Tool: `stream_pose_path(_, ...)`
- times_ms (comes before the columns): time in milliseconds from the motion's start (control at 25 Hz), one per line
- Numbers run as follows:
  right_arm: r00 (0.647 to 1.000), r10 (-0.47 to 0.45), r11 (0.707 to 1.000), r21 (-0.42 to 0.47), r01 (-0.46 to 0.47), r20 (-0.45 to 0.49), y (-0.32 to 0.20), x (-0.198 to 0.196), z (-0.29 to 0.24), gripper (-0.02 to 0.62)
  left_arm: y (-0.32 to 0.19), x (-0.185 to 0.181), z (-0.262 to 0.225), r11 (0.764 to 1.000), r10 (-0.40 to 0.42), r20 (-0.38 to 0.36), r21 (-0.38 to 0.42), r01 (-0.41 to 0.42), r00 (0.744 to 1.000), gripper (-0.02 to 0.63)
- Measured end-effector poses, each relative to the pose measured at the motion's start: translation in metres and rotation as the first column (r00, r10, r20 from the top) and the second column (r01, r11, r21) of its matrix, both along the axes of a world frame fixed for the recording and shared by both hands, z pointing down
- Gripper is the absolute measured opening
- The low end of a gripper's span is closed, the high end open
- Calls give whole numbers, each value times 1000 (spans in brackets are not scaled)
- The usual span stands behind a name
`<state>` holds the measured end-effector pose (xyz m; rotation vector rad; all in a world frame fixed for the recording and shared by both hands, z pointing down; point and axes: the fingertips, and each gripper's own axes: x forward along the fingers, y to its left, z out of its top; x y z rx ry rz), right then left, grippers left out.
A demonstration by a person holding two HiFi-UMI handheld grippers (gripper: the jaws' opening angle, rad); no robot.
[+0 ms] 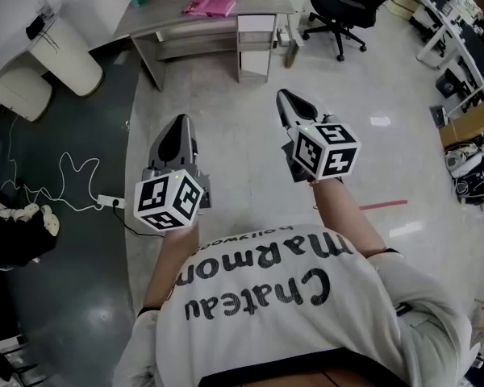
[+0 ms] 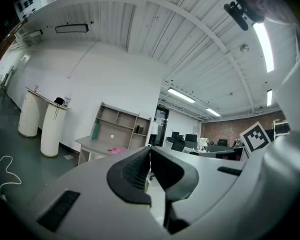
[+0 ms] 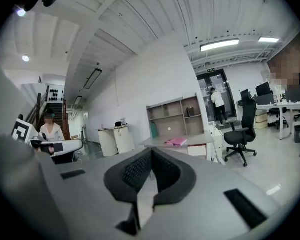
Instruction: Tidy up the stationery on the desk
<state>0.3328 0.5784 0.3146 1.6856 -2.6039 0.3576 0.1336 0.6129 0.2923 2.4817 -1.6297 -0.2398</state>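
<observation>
Pink is the one bright colour on the bench (image 1: pixel 163 16), at the upper middle of the head view. A flat pink item (image 1: pixel 210 6) lies on top towards the right end, well apart from both claws. In the right gripper view it shows near centre frame, in front of the open shelf unit (image 3: pixel 172 115). From here it could be a folder, a pad or a pouch. No other stationery can be made out.

Its low, thin outline suggests it is light and somewhat floppy rather than stiff. It is probably not fragile, and it may be slick if the cover is plastic. Lying flat, it gives a claw little to bite on. The likely hold is an edge or corner, perhaps after sliding it until that edge overhangs the bench front, with the second claw steadying it.

The left claw (image 1: pixel 177 126) and the right claw (image 1: pixel 289 103) are held out about level over bare floor (image 1: pixel 242 164), mid-frame in the head view. Each has its jaws closed tip to tip, with nothing between them.

As for writing, the person's shirt (image 1: pixel 290 297), seen upside down, reads "Chateau Marmon", with the last letter lost in a fold. A smaller line seems to say "hollywood". The cubes (image 1: pixel 168 200) bear only black-and-white square markers.
</observation>
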Motion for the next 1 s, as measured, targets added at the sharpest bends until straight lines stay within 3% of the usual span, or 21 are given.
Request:
stream_pose_path(280, 1000, 4, 1000, -26, -4, -4, -15, -28, 23, 12, -21, -21, 11, 999, 36, 21, -4, -36, 999, 17)
stream_pose_path(560, 1000, 12, 995, -95, -13, -10, -43, -33, 51, 13, -49, -28, 36, 997, 48, 17, -63, -47, 999, 17)
stream_pose_path(1000, 999, -40, 995, -90, 40, 3, -171, -33, 44, 14, -160, -26, 31, 998, 2, 2, -56, -1, 1000, 17)
